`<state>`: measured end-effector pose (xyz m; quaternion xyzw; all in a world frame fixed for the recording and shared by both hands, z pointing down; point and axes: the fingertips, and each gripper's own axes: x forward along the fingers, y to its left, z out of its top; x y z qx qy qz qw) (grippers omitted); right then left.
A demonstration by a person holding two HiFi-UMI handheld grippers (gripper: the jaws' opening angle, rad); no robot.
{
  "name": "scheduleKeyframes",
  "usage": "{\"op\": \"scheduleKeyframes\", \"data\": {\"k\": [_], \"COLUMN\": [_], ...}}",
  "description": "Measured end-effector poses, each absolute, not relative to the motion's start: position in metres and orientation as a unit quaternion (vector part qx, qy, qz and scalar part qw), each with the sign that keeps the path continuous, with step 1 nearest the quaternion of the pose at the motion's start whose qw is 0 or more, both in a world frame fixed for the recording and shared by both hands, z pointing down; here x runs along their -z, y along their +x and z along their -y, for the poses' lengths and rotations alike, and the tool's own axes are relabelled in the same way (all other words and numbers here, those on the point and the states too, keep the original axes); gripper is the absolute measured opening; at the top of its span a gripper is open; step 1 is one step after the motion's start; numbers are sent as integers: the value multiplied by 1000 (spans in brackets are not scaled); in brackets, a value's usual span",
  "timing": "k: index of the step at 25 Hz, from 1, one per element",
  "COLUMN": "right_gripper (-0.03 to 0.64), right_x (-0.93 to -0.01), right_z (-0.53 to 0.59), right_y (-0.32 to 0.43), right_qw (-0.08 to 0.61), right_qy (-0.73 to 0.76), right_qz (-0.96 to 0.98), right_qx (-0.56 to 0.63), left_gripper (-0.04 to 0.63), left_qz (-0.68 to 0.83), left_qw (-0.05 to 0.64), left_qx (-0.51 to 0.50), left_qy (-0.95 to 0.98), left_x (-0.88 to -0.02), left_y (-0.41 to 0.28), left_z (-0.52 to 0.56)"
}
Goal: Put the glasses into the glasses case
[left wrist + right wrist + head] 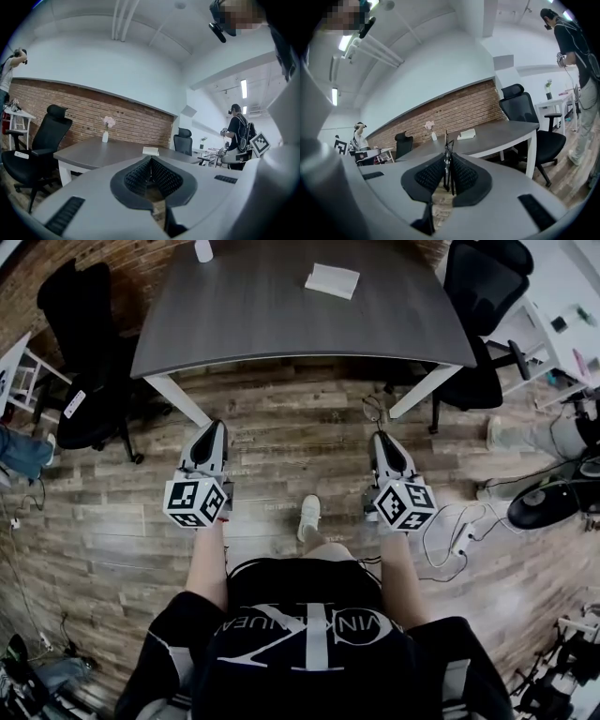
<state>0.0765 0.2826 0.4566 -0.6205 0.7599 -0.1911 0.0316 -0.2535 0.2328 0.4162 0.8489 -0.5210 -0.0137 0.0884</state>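
Glasses point(446, 140) pinched in right gripper point(447, 158) | left gripper point(151, 159) closed, empty | white case point(332, 280) on table point(234, 306)

Brick wall point(117, 117), wood flr point(300, 437), gray tbl point(262, 315)

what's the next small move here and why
Probably carry the glasses, pinched in the right hand-held gripper, forward to the table: it hangs over floor short of the edge, and the white case lies toward the far side.
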Motion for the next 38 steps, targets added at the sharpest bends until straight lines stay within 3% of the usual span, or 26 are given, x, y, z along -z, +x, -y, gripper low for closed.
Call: {"op": "scheduleKeyframes", "data": {"k": [18, 38], "right_gripper": [52, 52], "right_x": [-457, -460], "right_z": [-149, -77], "right_y": [128, 111], "right_qw": [28, 31], "right_qy": [-592, -548], "right_qz": [-782, -810], "right_qx": [195, 204], "left_gripper": [17, 15], "left_qz": [541, 514], "left_qw": [92, 70], "left_qx": [10, 10], "left_qy": [836, 855], "left_x": [-420, -413], "left_y": [-194, -161], "left_z": [-113, -35]}}
